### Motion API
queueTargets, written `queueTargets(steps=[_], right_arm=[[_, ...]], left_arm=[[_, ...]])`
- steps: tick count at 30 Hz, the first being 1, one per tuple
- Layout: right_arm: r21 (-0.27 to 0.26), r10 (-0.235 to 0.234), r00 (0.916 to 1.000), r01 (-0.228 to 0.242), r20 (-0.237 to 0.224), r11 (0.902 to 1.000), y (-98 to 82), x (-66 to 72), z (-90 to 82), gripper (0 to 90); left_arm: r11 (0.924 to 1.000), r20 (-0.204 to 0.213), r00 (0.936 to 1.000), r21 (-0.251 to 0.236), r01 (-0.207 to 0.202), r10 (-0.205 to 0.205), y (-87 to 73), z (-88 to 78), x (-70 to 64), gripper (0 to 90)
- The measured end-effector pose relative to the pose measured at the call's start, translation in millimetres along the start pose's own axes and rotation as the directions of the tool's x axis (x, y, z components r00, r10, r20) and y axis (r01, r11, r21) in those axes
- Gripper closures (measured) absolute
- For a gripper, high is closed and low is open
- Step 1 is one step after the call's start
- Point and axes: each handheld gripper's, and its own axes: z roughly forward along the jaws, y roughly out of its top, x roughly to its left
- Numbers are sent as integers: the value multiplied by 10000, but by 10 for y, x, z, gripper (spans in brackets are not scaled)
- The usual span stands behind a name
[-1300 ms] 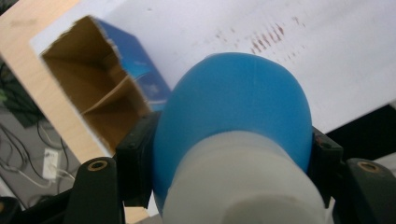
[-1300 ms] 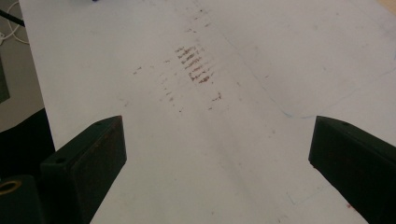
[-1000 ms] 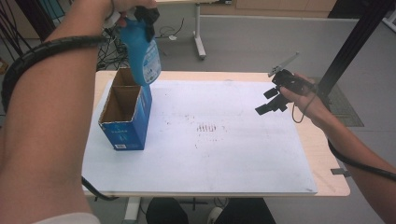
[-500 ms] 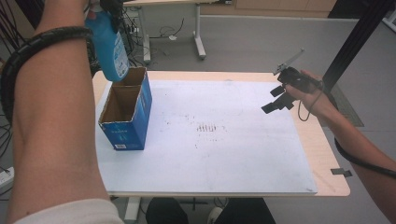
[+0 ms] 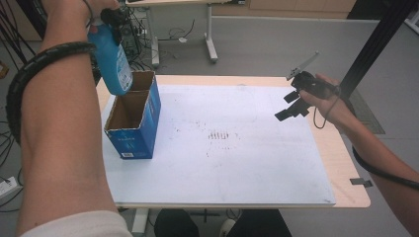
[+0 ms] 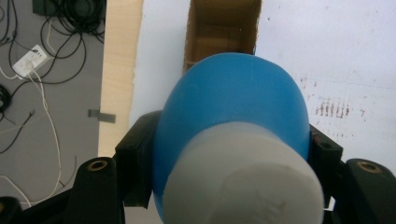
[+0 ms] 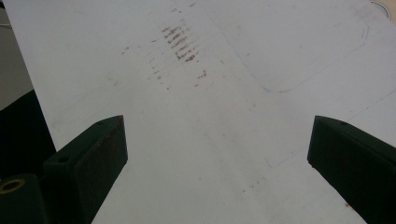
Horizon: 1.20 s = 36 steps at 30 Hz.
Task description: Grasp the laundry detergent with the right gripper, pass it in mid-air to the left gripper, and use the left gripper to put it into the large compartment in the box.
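Jaws clamp blue bottle point(image 5: 112, 59) above white sheet point(image 5: 237, 163) (wooden table point(image 5: 341, 163)); right gripper point(image 5: 291, 106) gapes empty.

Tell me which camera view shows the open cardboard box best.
The high view. There the whole cardboard box stands on the white sheet, blue sides and open brown inside clear, beneath the blue bottle clamped in the left gripper. The left gripper view gives just the box's far opening past the bottle. The right gripper view looks at sheet.
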Motion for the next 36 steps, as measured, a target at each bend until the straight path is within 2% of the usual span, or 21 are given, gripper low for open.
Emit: queueTargets(steps=[12,25,29,36], right_arm=[[-64,-3,10000,2,-72,10000,54,41,10,53],[-20,-93,10000,93,1,10000,76,66,33,54],[-29,-65,10000,65,12,10000,74,69,29,54],[-20,-35,10000,35,71,10000,67,72,25,54]], left_arm=[[9997,86,9998,192,171,-173,-13,287,51,357],[9982,183,9997,586,146,-157,-32,830,96,357],[9975,365,9991,680,192,-218,-55,1010,108,357],[9974,222,9996,700,156,-172,-110,1247,108,357]])
